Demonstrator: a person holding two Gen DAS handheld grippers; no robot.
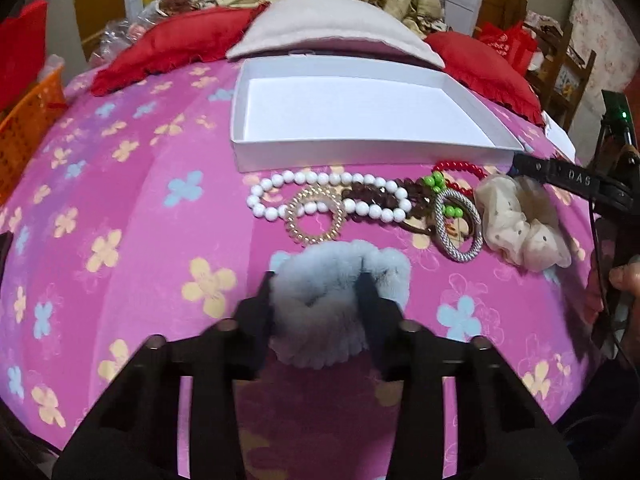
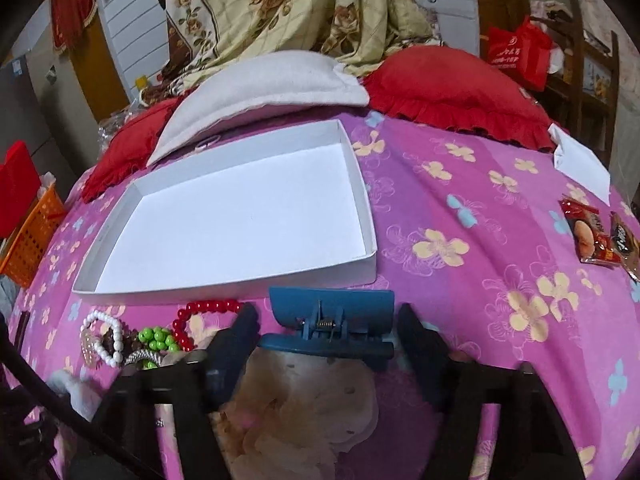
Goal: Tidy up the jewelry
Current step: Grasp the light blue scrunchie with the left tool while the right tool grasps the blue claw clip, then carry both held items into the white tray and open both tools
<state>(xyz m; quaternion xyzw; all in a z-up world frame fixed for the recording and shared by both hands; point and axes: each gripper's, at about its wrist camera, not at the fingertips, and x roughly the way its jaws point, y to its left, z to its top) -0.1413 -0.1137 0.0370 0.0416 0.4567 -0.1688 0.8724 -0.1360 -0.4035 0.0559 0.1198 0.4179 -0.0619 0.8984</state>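
In the left wrist view my left gripper is shut on a fluffy pale-blue scrunchie lying on the pink flowered bedspread. Beyond it lie a white bead string, a gold coil hair tie, brown beads, a red bead bracelet, a silver ring and a cream scrunchie. An empty white box stands behind them. In the right wrist view my right gripper holds a blue claw clip by its two ends, above the cream scrunchie and just before the box.
Red pillows and a white cushion lie behind the box. An orange basket stands at the bed's left edge. Snack packets and a white paper lie on the right. A hand shows at the right edge.
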